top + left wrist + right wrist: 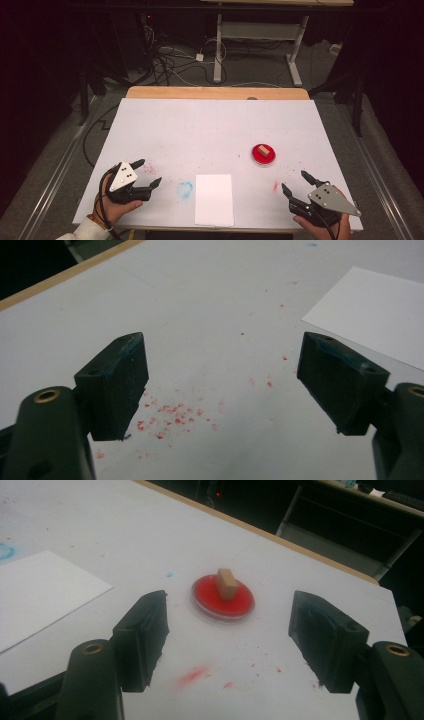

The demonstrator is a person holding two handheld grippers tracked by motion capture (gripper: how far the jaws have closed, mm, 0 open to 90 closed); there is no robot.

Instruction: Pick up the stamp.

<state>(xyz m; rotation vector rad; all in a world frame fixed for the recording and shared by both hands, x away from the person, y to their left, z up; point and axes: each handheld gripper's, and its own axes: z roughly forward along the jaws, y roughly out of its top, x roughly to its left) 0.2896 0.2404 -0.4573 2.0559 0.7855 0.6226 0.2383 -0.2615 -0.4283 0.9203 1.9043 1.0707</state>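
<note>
Your left gripper (148,172) sat near the table's front-left corner, jaws spread wide and holding nothing. In the left gripper view (222,385) bare white surface lay between the jaws, dusted with red specks (172,415). Just to its right in the high view was a faint blue smudge (185,189), then the sheet of white paper (214,199), lying flat with its long axis running from the front edge toward the far side, its near end close to the table's front edge.

Further right you had the thing nearest your right hand: a round red dish (263,154) with a clear rim, shallow and flat on the table, with a small tan wooden block (264,149) standing on its middle. In the right gripper view the dish (240,605) lay ahead of and between the jaws, and the block (226,583) stood upright, its long axis roughly vertical. The dish lay right of centre, well clear of the paper.

Your right gripper (294,181) rested near the front-right corner, jaws wide apart and empty, aimed toward the dish. A red smear (194,674) marked the surface just ahead of it (227,640). The white table cover (215,125) was open across its far half, with a wooden edge (215,93) showing beyond it.
</note>
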